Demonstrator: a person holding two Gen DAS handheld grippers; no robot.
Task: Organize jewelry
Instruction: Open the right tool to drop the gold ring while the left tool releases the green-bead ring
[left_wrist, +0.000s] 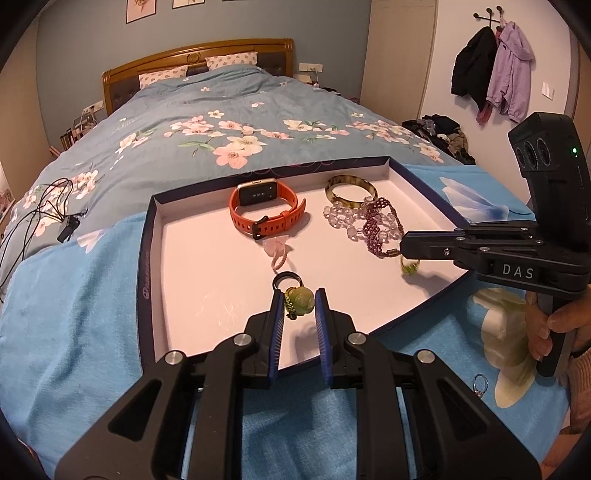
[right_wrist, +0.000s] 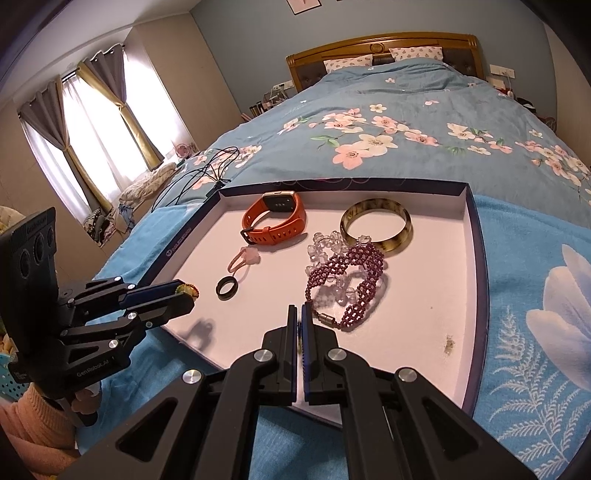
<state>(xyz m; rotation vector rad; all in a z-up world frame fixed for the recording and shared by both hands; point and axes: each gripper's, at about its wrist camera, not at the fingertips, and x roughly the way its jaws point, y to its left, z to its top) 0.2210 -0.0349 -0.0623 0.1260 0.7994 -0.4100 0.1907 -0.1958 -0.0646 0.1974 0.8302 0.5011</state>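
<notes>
You are pinching a green jade charm (left_wrist: 301, 301) on a knotted cord between the blue pads of your left gripper (left_wrist: 299, 295), holding it just above the near edge of the shallow white-lined box lid (left_wrist: 147, 236) that is lying on the blue towel (left_wrist: 74, 314). Your right gripper (right_wrist: 298, 314) is showing jaws pressed nearly together; from the left wrist view a small green ring (left_wrist: 409, 266) is hanging at its tip, over the lid's near right side. Inside the lid, a black ring (right_wrist: 225, 287) is sitting just beyond the charm, with a pink flower hair tie (right_wrist: 243, 258) behind it, an orange smartwatch (right_wrist: 275, 218) toward the far wall, and a purple beaded bracelet (right_wrist: 347, 280) tangled with clear beads (right_wrist: 321, 247) beside a mottled bangle (right_wrist: 376, 230). The right handle is reading "DAS" (left_wrist: 517, 272); the left one is reading "GenRobot.AI" (right_wrist: 92, 369). A silver ring (left_wrist: 480, 384) is lying on the towel outside the lid's near right corner.
</notes>
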